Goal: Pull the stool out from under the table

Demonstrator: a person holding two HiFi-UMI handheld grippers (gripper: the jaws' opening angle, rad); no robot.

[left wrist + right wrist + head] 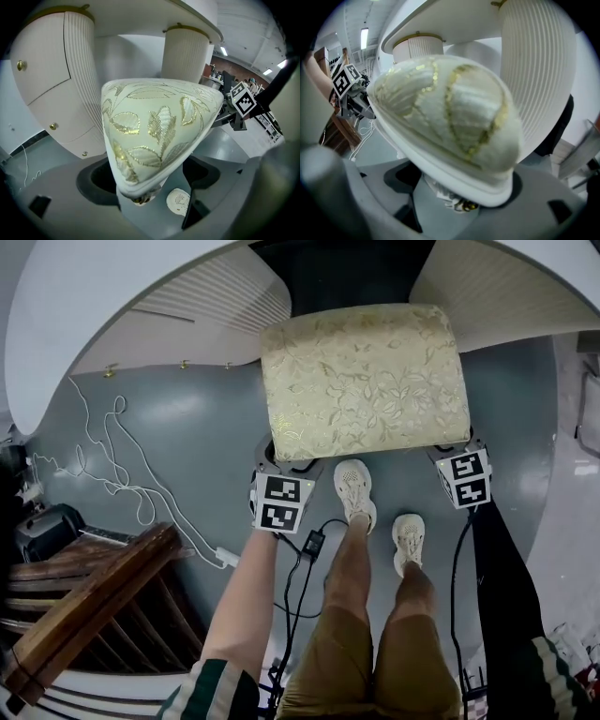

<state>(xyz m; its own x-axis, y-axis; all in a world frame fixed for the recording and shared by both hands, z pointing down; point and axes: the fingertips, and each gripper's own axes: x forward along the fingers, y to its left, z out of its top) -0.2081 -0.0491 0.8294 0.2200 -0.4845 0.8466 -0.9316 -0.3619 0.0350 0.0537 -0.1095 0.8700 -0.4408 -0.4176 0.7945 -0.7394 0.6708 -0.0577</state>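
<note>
Grey floor point(169, 427) runs under a white curved tabletop point(94, 296) that stands on two ribbed pedestals point(225, 296). The stool point(366, 381) stands on this floor with its far edge at the dark gap between the pedestals. Most of its cream seat point(375, 418), stitched with gold leaves, lies out in the open toward the person.

The left gripper point(286, 463) is at the stool's near left corner. In the left gripper view that corner sits between the jaws, which stand wide. A strip of floor and a shoe show between the cushion and one jaw, so the jaws are released, not pressing.

The right gripper point(453, 451) is at the near right corner. In the right gripper view the padded corner and its white rim fill the space between the jaws and bear on them, so this gripper is grasping the stool.

Two pale shoes point(354, 491) stand just behind the stool's near edge, between the grippers. A white cable point(122, 474) trails across the floor to the left, and a dark wooden frame point(94, 596) sits at the lower left, well apart from the stool.
</note>
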